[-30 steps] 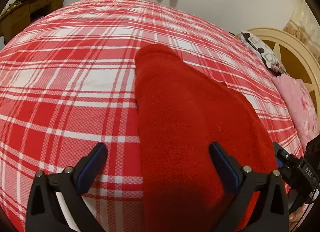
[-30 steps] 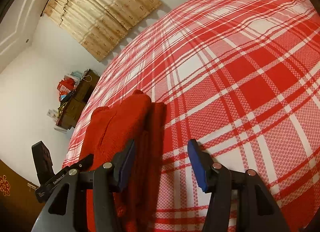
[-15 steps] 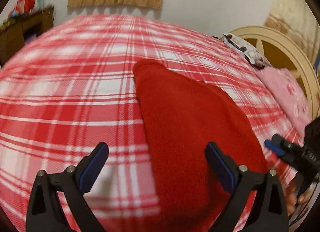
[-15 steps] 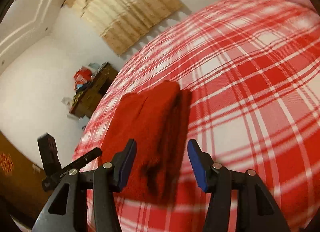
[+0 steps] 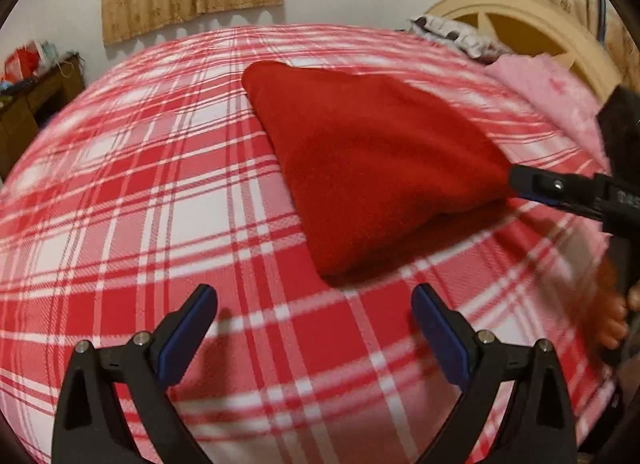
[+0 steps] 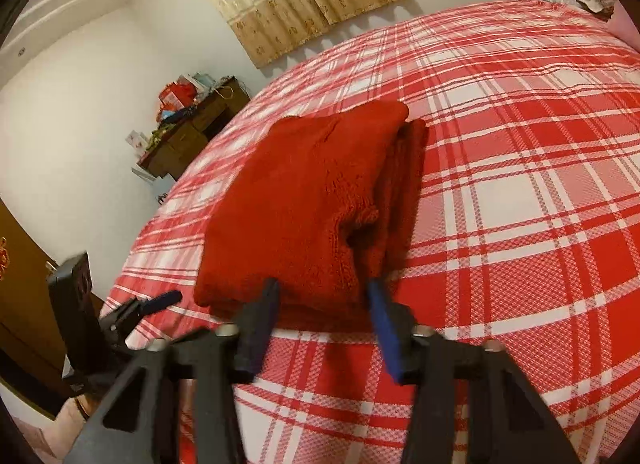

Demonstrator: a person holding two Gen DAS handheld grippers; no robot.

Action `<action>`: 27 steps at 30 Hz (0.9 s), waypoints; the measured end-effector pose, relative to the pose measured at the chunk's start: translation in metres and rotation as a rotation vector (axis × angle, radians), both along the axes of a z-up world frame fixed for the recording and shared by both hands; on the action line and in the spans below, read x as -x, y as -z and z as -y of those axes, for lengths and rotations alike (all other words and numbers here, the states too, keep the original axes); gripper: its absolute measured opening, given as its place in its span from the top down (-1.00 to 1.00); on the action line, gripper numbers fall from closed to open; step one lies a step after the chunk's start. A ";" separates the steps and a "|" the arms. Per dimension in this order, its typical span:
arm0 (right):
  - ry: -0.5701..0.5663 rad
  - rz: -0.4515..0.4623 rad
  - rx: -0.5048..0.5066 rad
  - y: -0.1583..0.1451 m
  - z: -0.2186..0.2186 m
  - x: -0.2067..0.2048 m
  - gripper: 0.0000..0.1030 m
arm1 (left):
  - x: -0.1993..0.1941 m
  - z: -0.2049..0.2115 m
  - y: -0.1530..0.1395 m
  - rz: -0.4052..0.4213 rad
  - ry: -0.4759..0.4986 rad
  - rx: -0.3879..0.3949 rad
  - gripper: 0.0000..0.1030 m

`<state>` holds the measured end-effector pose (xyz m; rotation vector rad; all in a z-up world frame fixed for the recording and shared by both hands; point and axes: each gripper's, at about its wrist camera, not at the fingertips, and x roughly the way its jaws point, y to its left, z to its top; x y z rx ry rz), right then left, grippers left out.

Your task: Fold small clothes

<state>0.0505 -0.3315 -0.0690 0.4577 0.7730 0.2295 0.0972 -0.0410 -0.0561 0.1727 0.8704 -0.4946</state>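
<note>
Two tools are in play. Your left tool hangs wide open with nothing between its fingers, above bare bedspread just short of the sweater's near corner. Your right tool is partly closed at the near edge of the red sweater; in the left view its tip meets a pinched corner of the cloth, though a firm grip cannot be confirmed. The sweater lies on the bed as a thick, layered bundle, its folded edges stacked on its right side. Judgement: folding is largely complete and the step in hand is squaring or shifting the bundle. The next move calls for a low, even pull, keeping the layers together.
</note>
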 end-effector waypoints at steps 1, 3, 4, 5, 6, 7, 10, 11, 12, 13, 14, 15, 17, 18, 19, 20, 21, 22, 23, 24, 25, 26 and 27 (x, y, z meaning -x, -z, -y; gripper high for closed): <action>0.000 -0.003 -0.005 0.001 0.000 -0.001 0.46 | -0.006 0.003 0.001 0.011 -0.025 -0.012 -0.93; 0.012 -0.009 -0.017 0.004 0.001 -0.001 0.58 | -0.017 0.002 0.003 0.018 -0.083 -0.012 -0.93; 0.016 -0.015 -0.021 0.005 0.002 -0.003 0.64 | -0.024 0.000 0.004 0.014 -0.112 0.004 -0.93; 0.016 -0.023 -0.023 0.007 0.001 -0.003 0.65 | -0.028 -0.001 0.006 0.007 -0.127 0.015 -0.93; 0.014 -0.022 -0.020 0.007 0.000 -0.003 0.67 | -0.031 -0.002 0.008 0.002 -0.138 0.013 -0.94; 0.011 -0.021 -0.008 0.006 -0.002 -0.003 0.69 | -0.031 -0.001 0.009 0.011 -0.147 0.007 -0.94; 0.028 -0.027 0.036 0.004 -0.002 0.000 0.71 | -0.026 -0.004 0.008 0.057 -0.175 -0.006 -0.75; 0.040 -0.033 0.034 0.005 0.000 0.000 0.71 | -0.027 -0.006 0.007 0.051 -0.178 0.007 -0.69; 0.050 -0.044 0.028 0.008 0.003 0.000 0.72 | -0.027 -0.010 0.006 0.037 -0.187 0.030 -0.60; 0.054 -0.051 0.020 0.009 0.004 0.000 0.72 | -0.026 -0.016 0.005 0.019 -0.193 0.062 -0.45; 0.051 -0.051 -0.004 0.011 0.005 0.002 0.72 | -0.025 -0.018 0.005 0.008 -0.192 0.084 -0.32; 0.043 -0.047 -0.014 0.010 0.003 0.003 0.72 | -0.023 -0.020 0.003 0.005 -0.187 0.100 -0.08; 0.021 -0.046 0.000 0.010 -0.005 0.005 0.72 | -0.017 -0.018 0.000 0.027 -0.178 0.089 0.03; 0.011 -0.055 0.012 0.013 -0.010 0.004 0.72 | -0.015 -0.018 0.001 0.046 -0.179 0.070 0.03; 0.009 -0.061 0.019 0.015 -0.012 0.004 0.71 | -0.015 -0.018 0.004 0.056 -0.183 0.057 0.02; 0.009 -0.059 0.026 0.018 -0.013 0.004 0.71 | -0.017 -0.019 0.007 0.048 -0.187 0.058 0.01; 0.007 -0.058 0.025 0.020 -0.013 0.004 0.71 | -0.018 -0.021 0.010 0.038 -0.188 0.071 -0.02; 0.006 -0.062 0.010 0.021 -0.009 0.003 0.71 | -0.020 -0.025 0.012 0.031 -0.188 0.099 -0.05; 0.007 -0.066 -0.005 0.022 -0.006 0.003 0.71 | -0.020 -0.026 0.012 0.023 -0.186 0.111 -0.06; 0.010 -0.073 -0.022 0.024 -0.002 0.003 0.71 | -0.020 -0.027 0.011 0.019 -0.181 0.110 -0.09; 0.012 -0.081 -0.030 0.024 0.001 0.004 0.71 | -0.018 -0.025 0.010 0.024 -0.173 0.089 -0.16; 0.012 -0.086 -0.027 0.024 0.002 0.005 0.71 | -0.016 -0.024 0.010 0.031 -0.169 0.074 -0.21; 0.009 -0.089 -0.016 0.022 0.002 0.005 0.71 | -0.012 -0.024 0.008 0.038 -0.164 0.060 -0.32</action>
